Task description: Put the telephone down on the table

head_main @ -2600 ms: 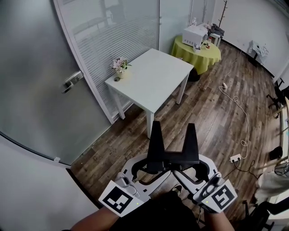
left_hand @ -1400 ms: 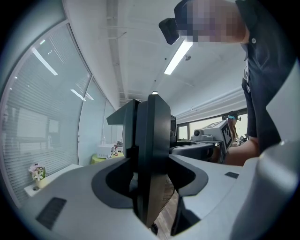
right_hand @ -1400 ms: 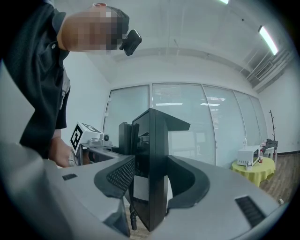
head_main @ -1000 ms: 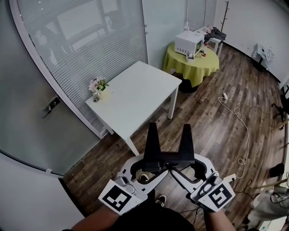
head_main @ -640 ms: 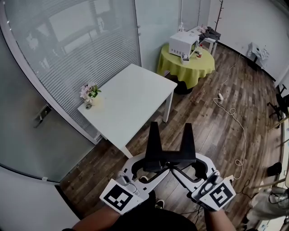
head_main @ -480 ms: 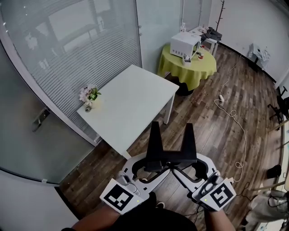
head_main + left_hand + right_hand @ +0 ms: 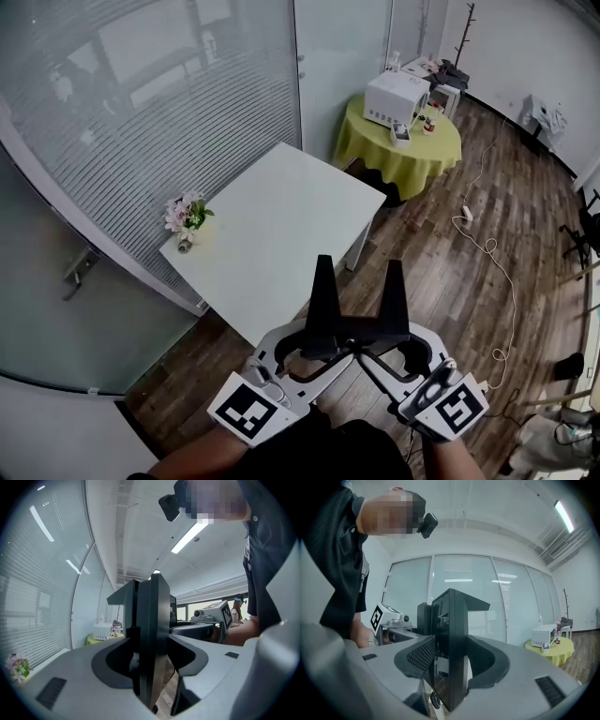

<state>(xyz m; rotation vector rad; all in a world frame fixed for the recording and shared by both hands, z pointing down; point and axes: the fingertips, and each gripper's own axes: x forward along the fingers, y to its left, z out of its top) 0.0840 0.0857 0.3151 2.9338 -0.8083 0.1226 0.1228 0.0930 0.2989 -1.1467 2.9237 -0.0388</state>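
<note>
Left gripper (image 7: 312, 343), right gripper (image 7: 386, 343) low, angled inward; both jaw pairs clamped on telephone (image 7: 361, 326).

We see a white table (image 7: 281, 225) standing on the wooden floor (image 7: 441, 281). At its far left corner sits a small pot of flowers (image 7: 187, 216), with a small object (image 7: 180, 247) we cannot identify just beside it. Farther off, a round table with a yellow cloth (image 7: 403, 155) bears a white appliance (image 7: 397, 94) and a few small items. A white power strip (image 7: 466, 215) and its cable lie on the floor.
</note>
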